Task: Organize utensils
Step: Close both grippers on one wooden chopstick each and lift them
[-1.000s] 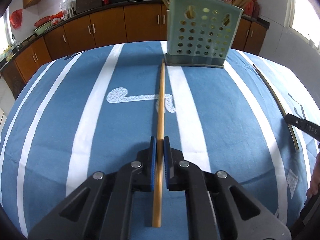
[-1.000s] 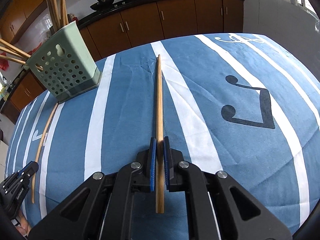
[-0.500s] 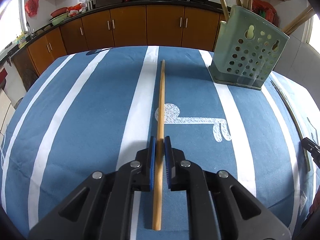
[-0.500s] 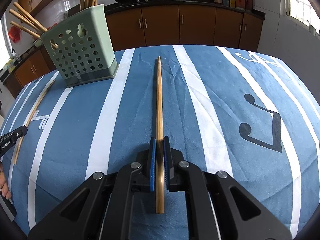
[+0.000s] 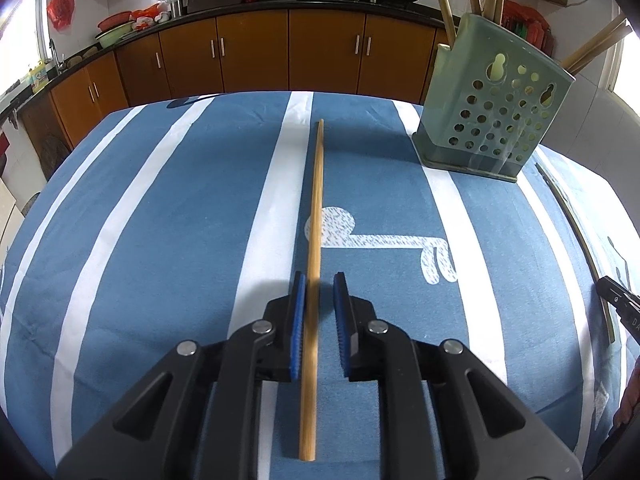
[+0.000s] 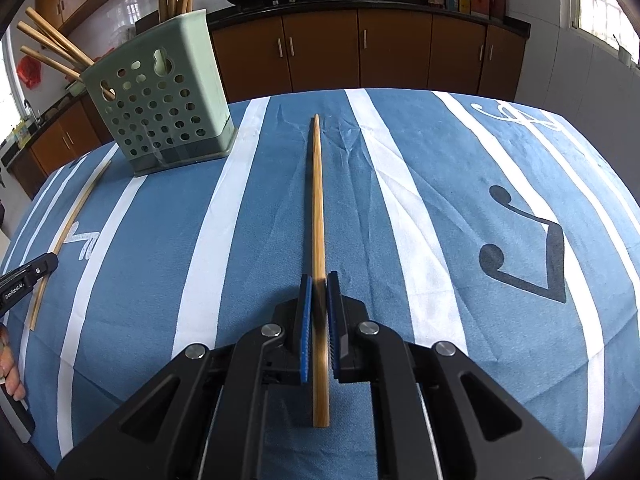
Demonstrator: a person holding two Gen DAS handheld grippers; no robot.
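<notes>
In the left wrist view a long bamboo chopstick (image 5: 316,200) runs forward between the blue pads of my left gripper (image 5: 320,280). Its jaws are opening: the stick leans on the left pad and a gap shows at the right pad. In the right wrist view my right gripper (image 6: 319,280) is shut on a second chopstick (image 6: 317,200) that points across the cloth. The green perforated utensil holder (image 5: 492,120) (image 6: 160,112), with several chopsticks standing in it, sits on the table beyond both grippers, to the right of the left one and to the left of the right one.
A blue tablecloth with white stripes (image 5: 160,240) covers the table. Each view shows the other gripper at its edge: the right gripper's fingers (image 5: 616,304) and the left gripper's fingers (image 6: 28,276), with a person's hand (image 6: 10,376) behind. Brown kitchen cabinets (image 5: 252,52) line the far wall.
My left gripper swung left, so the holder shifted right in its view, and its pads have parted from the chopstick. The right gripper rolled a little and kept its grip.
</notes>
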